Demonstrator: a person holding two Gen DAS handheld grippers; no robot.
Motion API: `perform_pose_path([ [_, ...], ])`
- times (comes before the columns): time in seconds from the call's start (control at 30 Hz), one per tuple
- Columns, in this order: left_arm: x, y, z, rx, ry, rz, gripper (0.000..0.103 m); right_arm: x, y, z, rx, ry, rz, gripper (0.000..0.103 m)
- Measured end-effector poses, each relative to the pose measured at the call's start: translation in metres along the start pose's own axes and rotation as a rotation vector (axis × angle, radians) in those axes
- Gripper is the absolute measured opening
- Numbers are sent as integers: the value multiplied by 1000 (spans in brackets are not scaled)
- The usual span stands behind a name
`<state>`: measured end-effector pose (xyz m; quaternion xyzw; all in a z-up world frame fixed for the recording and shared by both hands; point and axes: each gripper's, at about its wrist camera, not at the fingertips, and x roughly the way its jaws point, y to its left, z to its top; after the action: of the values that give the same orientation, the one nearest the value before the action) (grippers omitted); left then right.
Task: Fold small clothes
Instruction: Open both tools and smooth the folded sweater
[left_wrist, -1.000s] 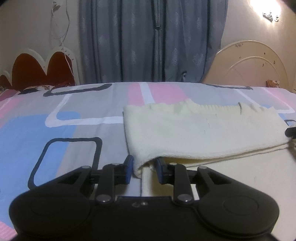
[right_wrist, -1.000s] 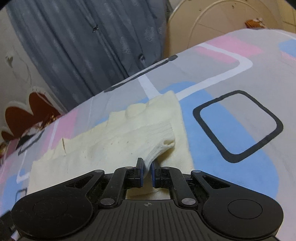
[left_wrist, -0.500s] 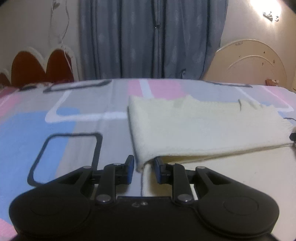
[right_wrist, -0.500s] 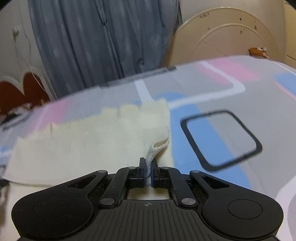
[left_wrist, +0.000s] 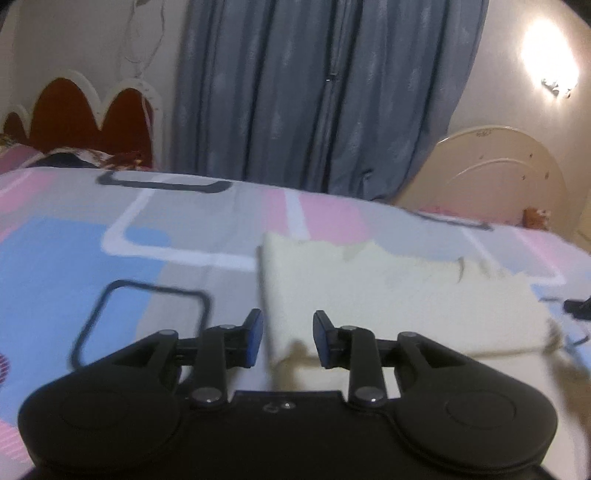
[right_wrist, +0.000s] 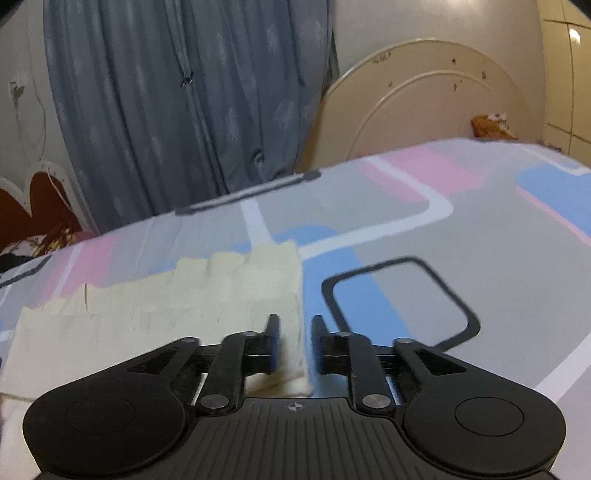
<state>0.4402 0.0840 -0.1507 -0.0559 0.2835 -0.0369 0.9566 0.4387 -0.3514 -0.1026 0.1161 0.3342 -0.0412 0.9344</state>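
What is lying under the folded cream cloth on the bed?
Under the cream cloth lies the patterned bedsheet. At the near edge a lower cream layer shows. Anything between the layers is covered.

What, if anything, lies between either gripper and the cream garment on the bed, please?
Nothing visible does. The left gripper is open with the cream garment's near-left corner between its fingers, and the right gripper is open around the near-right corner. Only the patterned bedsheet surrounds the garment.
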Motion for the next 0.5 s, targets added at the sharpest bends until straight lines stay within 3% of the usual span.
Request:
perform_pose_path([
  [0.17, 42, -19, 14, -26, 49, -51, 29, 18, 29, 3, -92, 50, 86, 25],
  [0.33, 78, -22, 17, -21, 86, -23, 29, 46, 60, 1, -180, 93, 142, 25],
  [0.5, 96, -5, 19, -59, 82, 16, 30, 73, 61, -11, -291, 110, 106, 25],
])
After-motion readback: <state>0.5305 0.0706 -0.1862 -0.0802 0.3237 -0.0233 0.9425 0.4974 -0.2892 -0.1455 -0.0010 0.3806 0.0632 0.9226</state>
